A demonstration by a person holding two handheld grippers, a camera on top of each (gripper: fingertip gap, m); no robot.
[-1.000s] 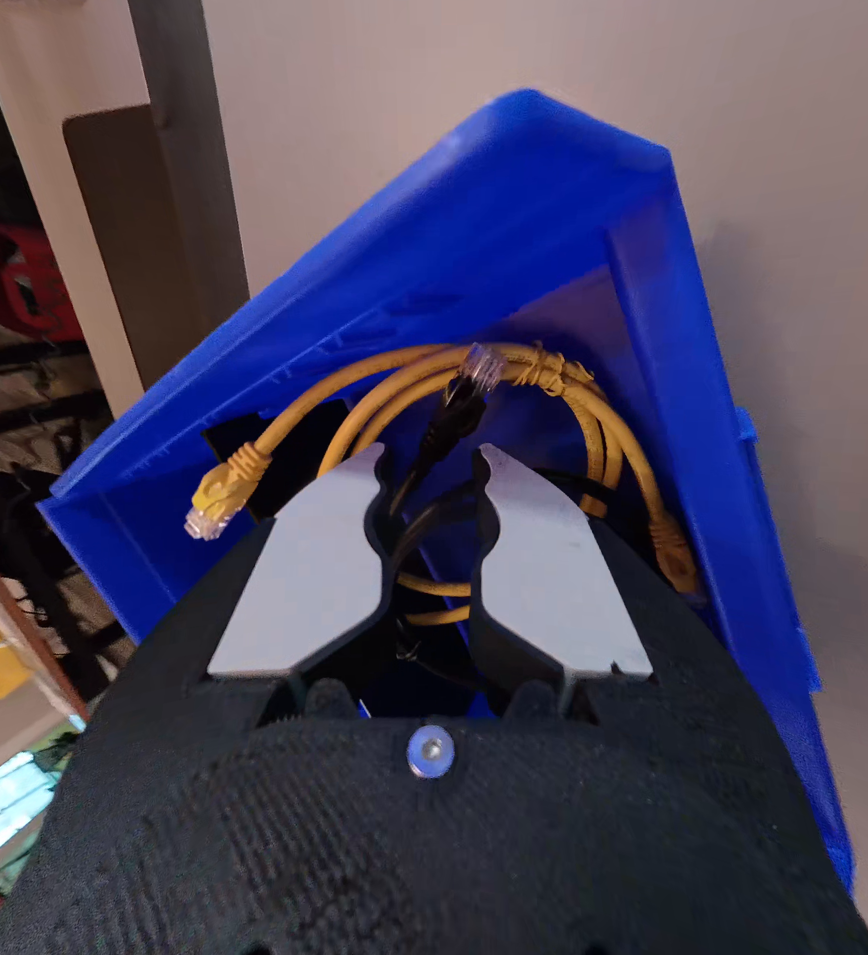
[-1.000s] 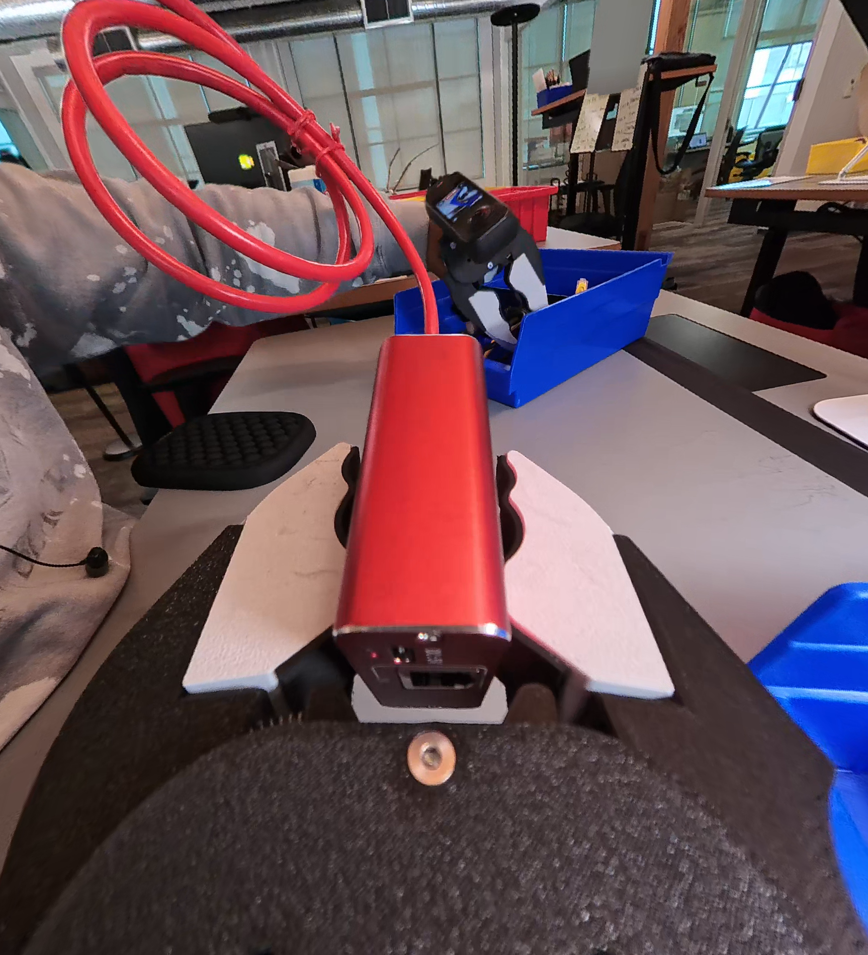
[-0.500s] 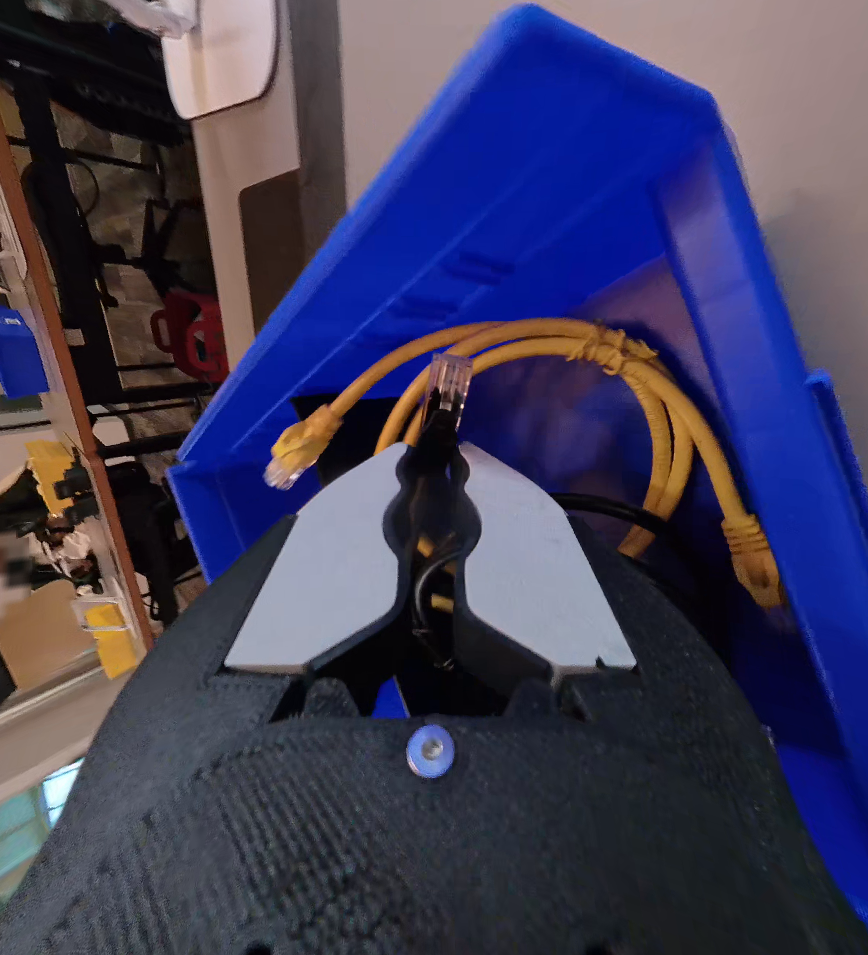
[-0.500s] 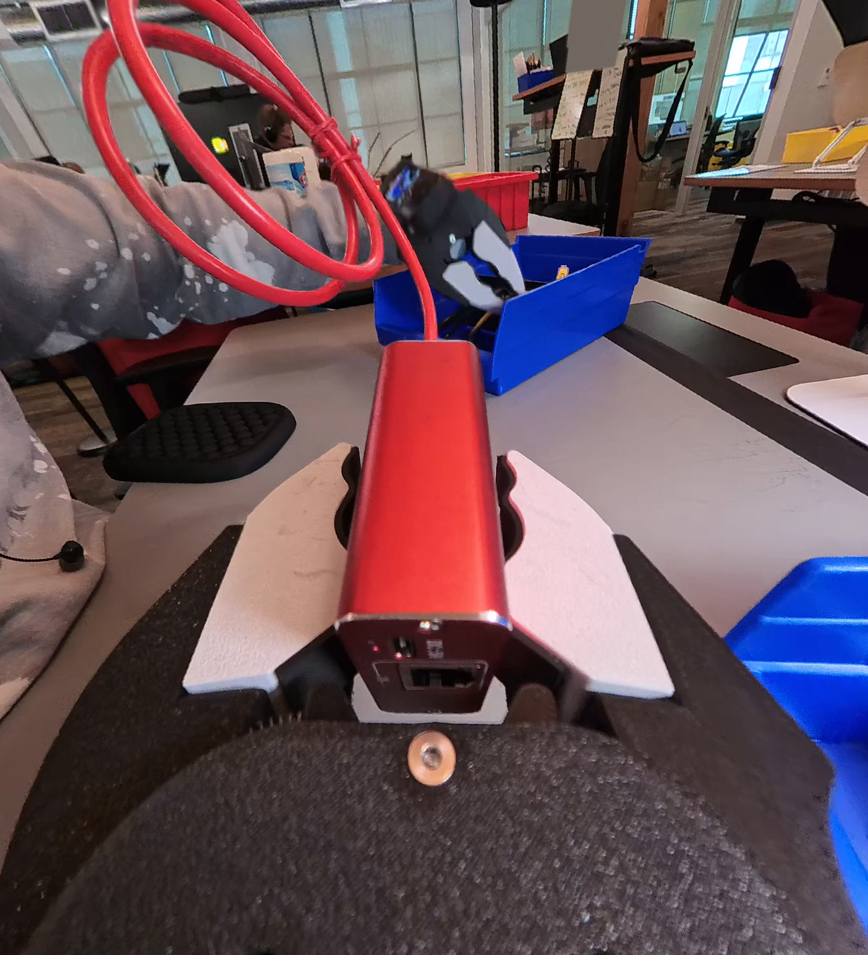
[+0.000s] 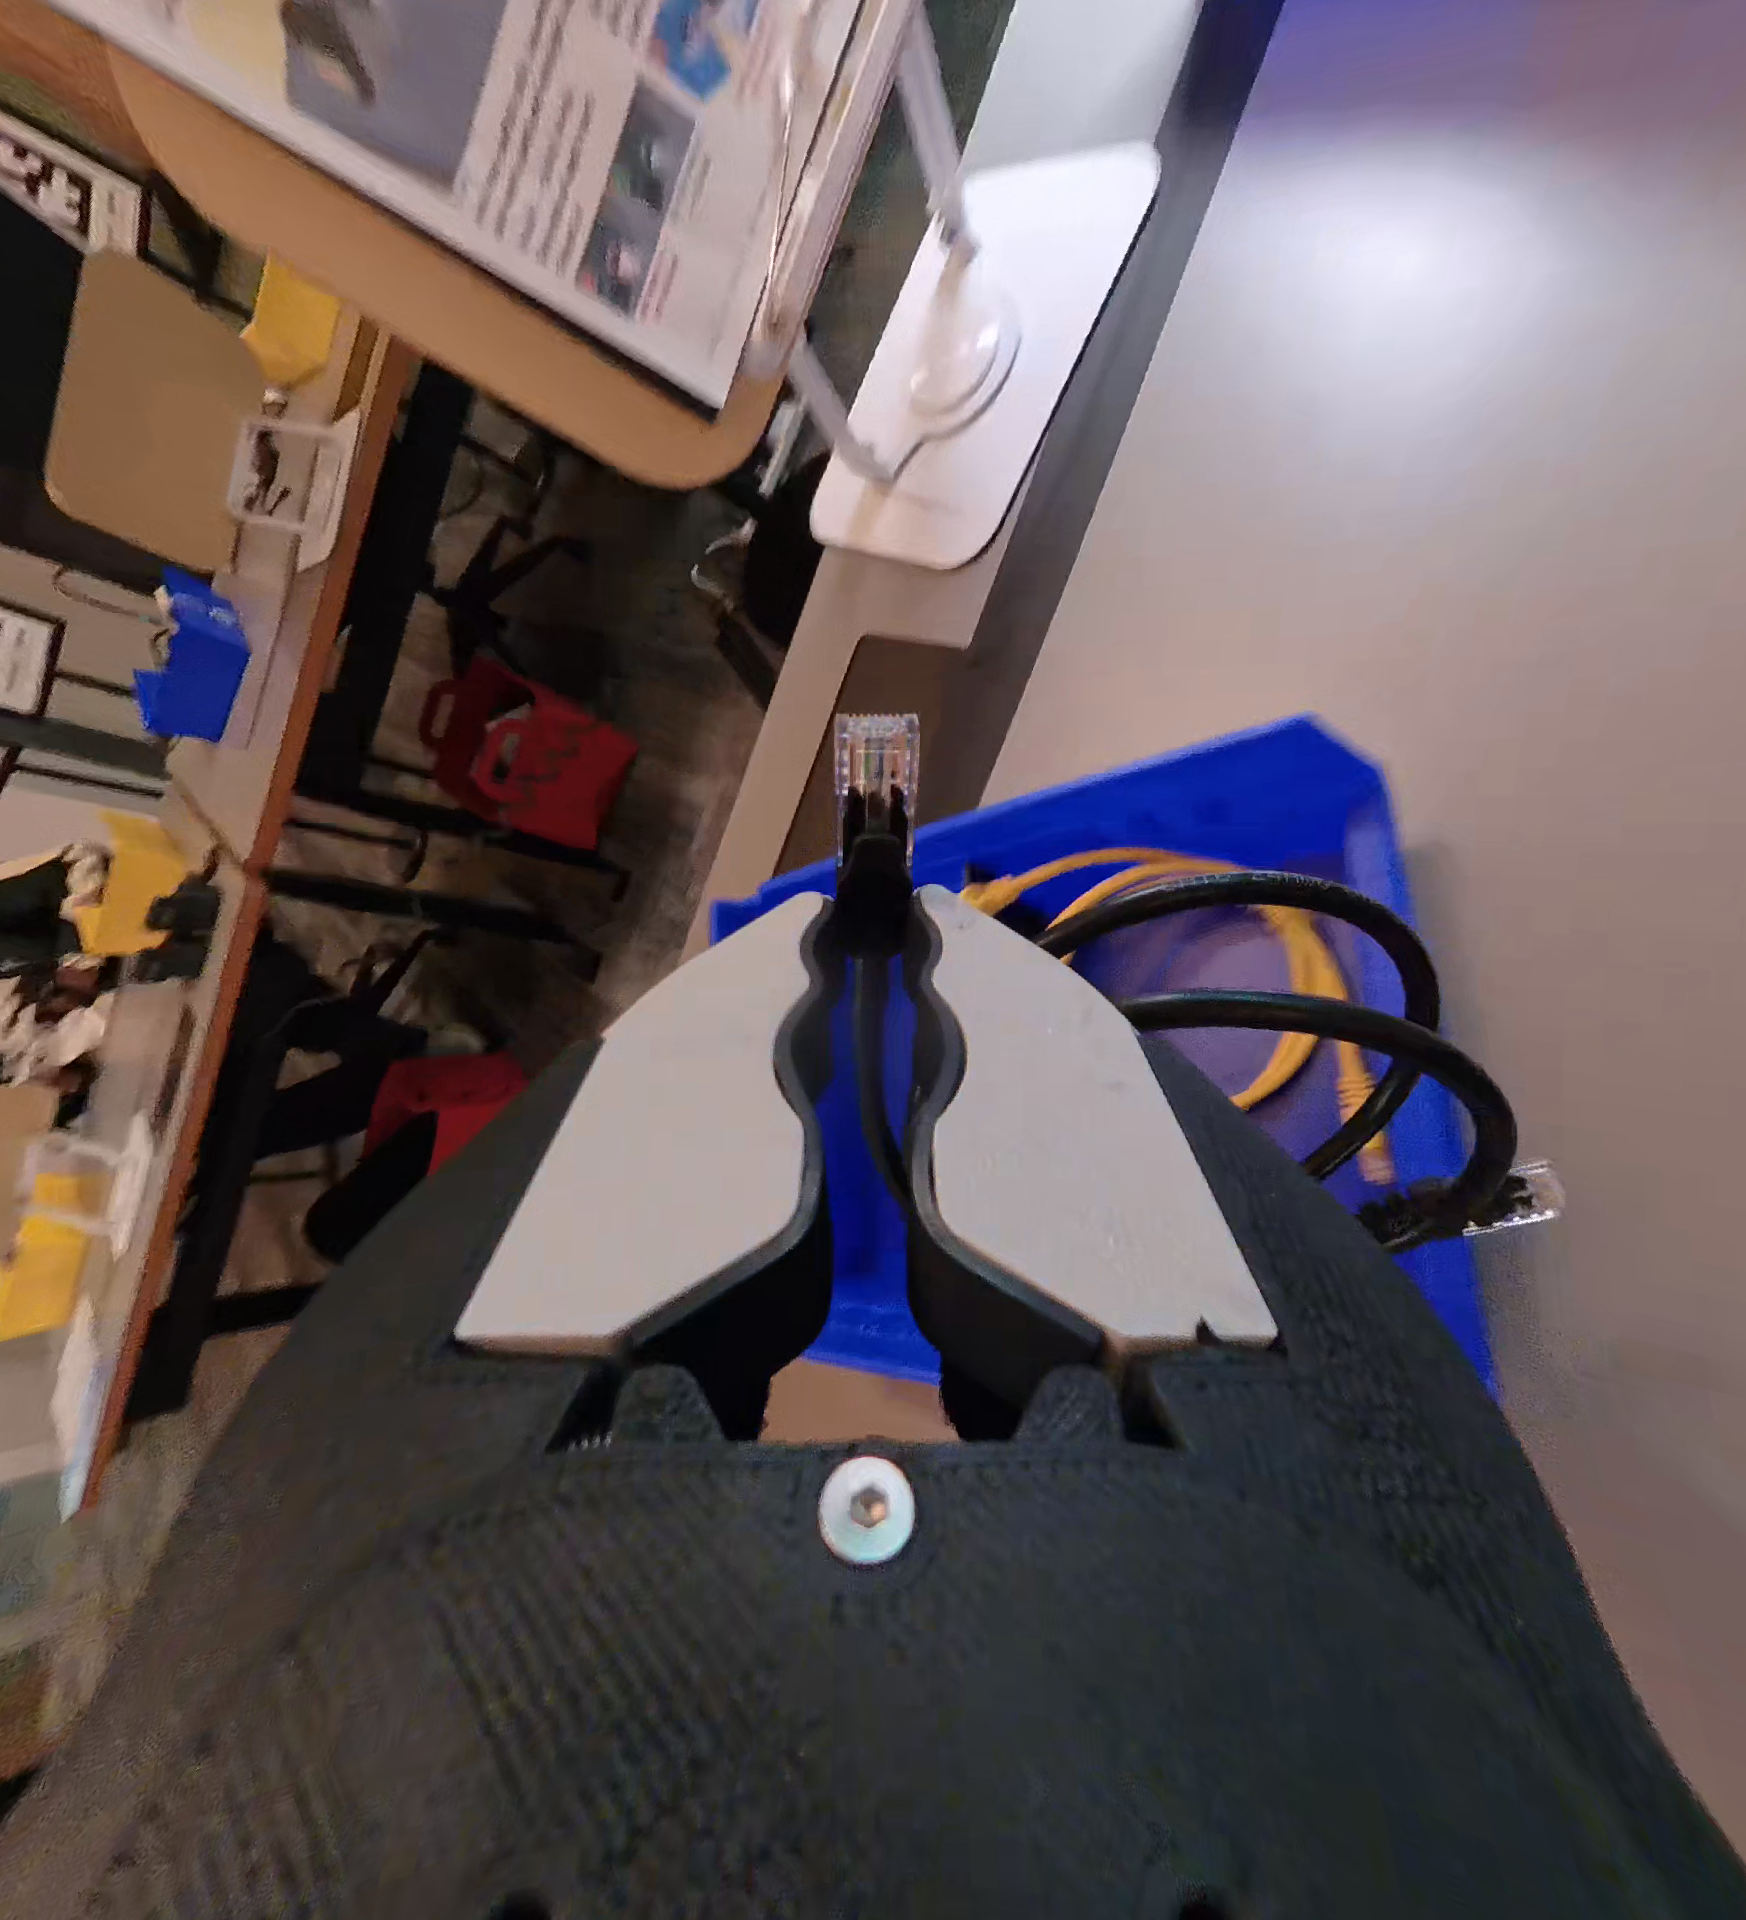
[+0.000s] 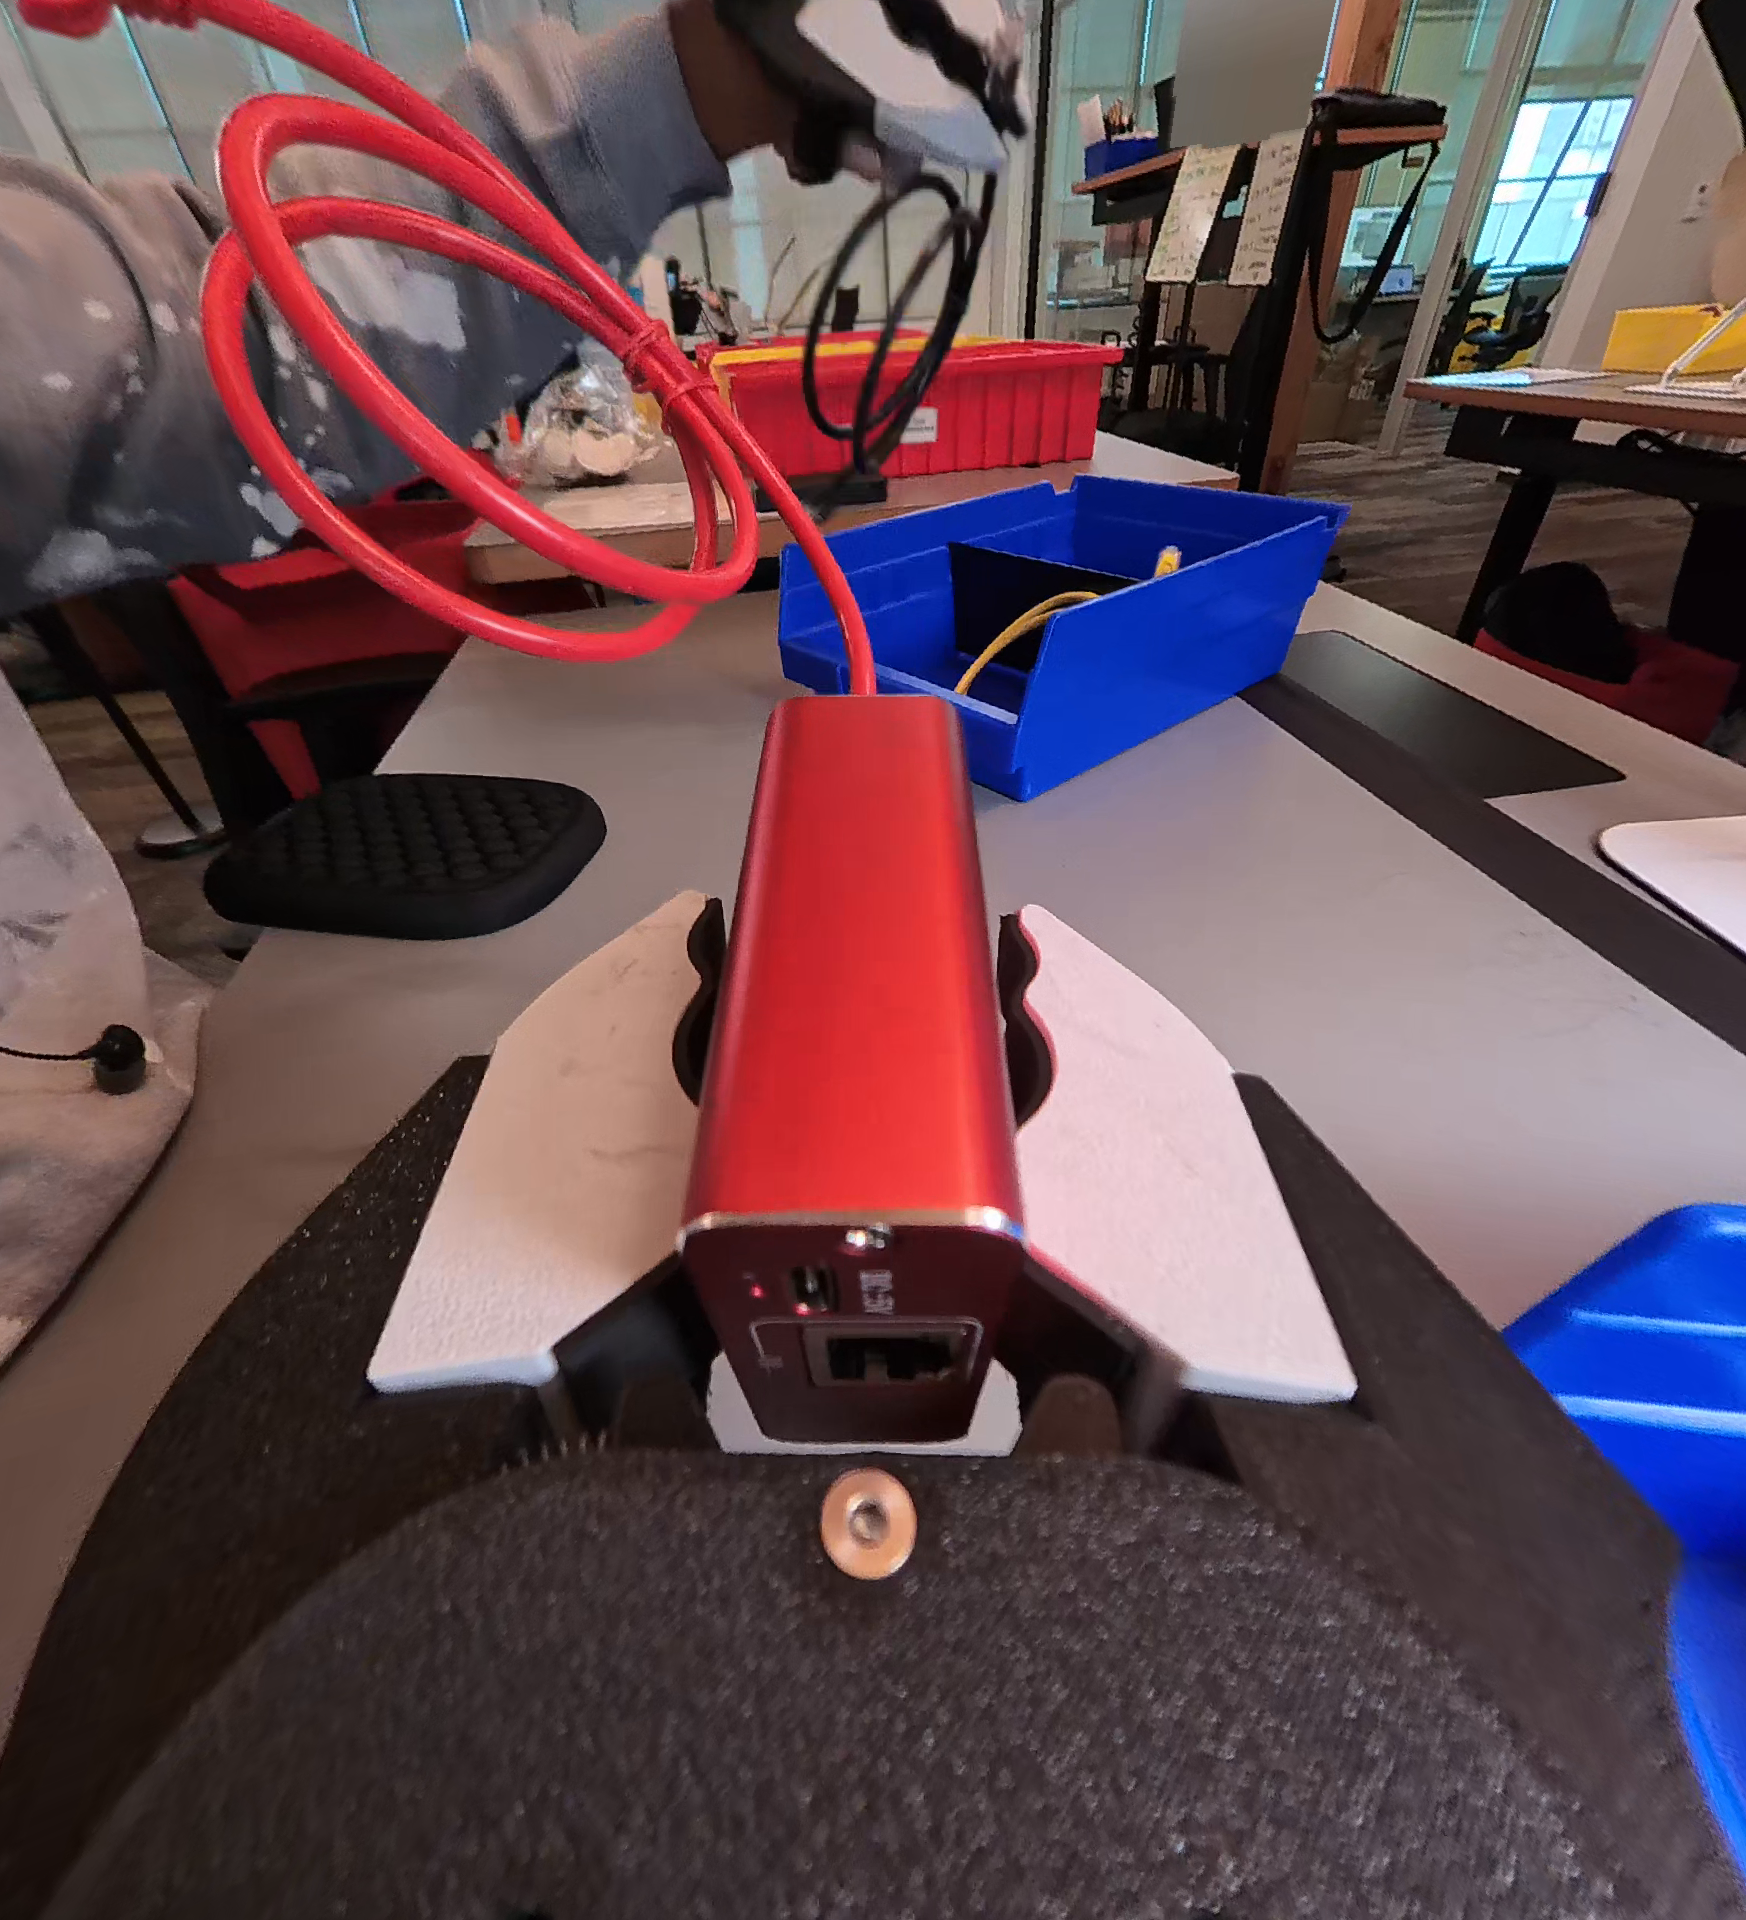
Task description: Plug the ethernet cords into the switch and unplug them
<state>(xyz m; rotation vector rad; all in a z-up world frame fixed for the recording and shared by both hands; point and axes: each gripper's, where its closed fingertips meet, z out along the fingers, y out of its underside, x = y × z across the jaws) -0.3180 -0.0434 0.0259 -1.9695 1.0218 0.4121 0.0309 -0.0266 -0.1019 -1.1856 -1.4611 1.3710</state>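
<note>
A pale grey counter with a dark strip running along its right part is seen in the right wrist view. A blue bin is set on it toward the far edge, left of the strip, with yellow cord lying inside beside a black divider. A white flat pad is laid at the right, beyond the strip. Part of a second blue bin is seen at the near right corner; whether it rests on the counter cannot be told.
</note>
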